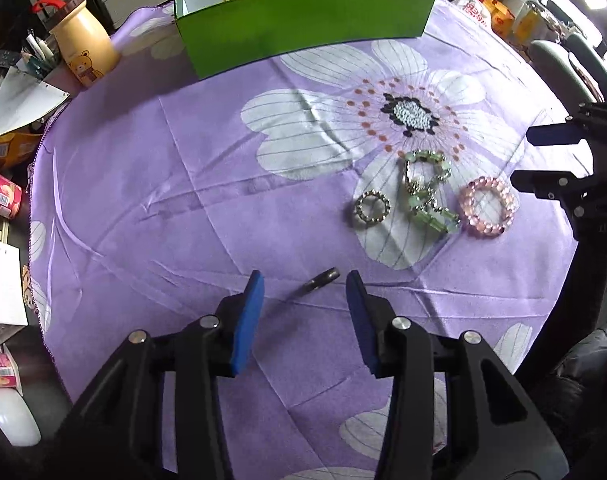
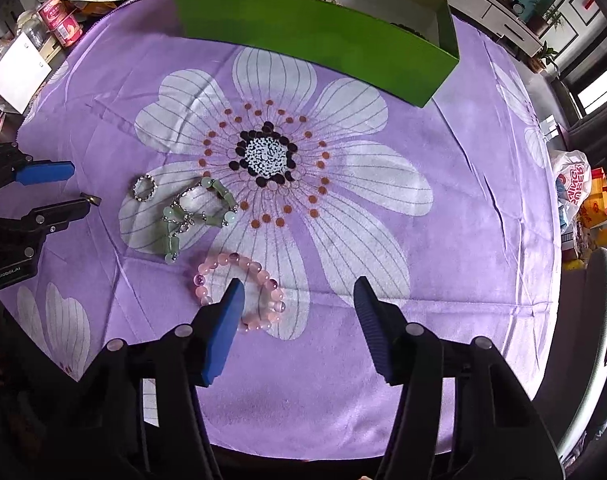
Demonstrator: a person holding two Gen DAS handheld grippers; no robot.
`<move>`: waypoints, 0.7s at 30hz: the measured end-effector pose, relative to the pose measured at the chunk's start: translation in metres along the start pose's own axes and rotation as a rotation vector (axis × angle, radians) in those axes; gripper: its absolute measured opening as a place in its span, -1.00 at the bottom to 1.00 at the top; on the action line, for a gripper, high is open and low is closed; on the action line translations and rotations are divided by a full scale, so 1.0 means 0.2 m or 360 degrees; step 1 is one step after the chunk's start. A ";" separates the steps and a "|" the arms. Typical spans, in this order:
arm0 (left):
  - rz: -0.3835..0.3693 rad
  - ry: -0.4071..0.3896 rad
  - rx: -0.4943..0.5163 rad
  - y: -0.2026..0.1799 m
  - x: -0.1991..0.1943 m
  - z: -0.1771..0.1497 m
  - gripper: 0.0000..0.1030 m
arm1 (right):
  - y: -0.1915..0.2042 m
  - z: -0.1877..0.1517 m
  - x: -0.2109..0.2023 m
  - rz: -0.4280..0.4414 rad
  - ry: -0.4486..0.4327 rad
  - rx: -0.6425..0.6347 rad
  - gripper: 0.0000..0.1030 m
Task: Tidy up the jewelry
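On the purple flowered cloth (image 1: 151,168) lies a small dark ring (image 1: 322,279), tilted on edge between the blue pads of my left gripper (image 1: 304,283), which is open and not touching it. Further right lie a silver beaded ring (image 1: 372,209), a tangled green bead bracelet (image 1: 427,192) and a pink bead bracelet (image 1: 488,206). In the right wrist view my right gripper (image 2: 298,286) is open over the pink bracelet (image 2: 223,258), its left finger (image 2: 223,328) covering part of the loop. The green box (image 2: 315,40) stands at the far edge with pale items inside.
A cream bear bottle (image 1: 85,46), pink cans (image 1: 3,200) and paper boxes crowd the table's left side. A white box (image 2: 17,74) sits there too. A plastic bag (image 2: 573,188) and yellow packets lie past the right edge of the cloth.
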State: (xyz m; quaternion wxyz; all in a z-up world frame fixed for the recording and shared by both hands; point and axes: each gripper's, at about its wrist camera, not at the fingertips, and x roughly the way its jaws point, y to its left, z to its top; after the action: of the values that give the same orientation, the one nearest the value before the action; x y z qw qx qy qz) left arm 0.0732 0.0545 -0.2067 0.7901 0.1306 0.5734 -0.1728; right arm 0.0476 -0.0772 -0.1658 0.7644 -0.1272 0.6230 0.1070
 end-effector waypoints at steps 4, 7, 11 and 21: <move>-0.0010 -0.0035 0.0059 -0.02 0.00 -0.01 -0.18 | 0.00 -0.01 0.03 -0.0011 0.0020 -0.0007 0.04; -0.0022 -0.0064 0.0114 -0.04 -0.01 -0.01 -0.18 | 0.00 -0.01 0.05 -0.0005 0.0028 0.0003 0.04; -0.0044 -0.0039 0.0167 -0.07 0.01 -0.02 -0.18 | 0.01 -0.01 0.07 0.0004 0.0054 0.0003 0.04; -0.0041 -0.0029 0.0235 -0.11 0.07 0.02 -0.19 | 0.00 0.02 0.15 0.0050 0.0116 0.0035 -0.17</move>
State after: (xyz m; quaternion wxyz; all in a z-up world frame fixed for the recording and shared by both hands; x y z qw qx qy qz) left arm 0.0710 0.0324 -0.2190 0.7812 0.1797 0.5536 -0.2258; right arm 0.0564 -0.0753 -0.1950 0.7407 -0.1129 0.6535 0.1075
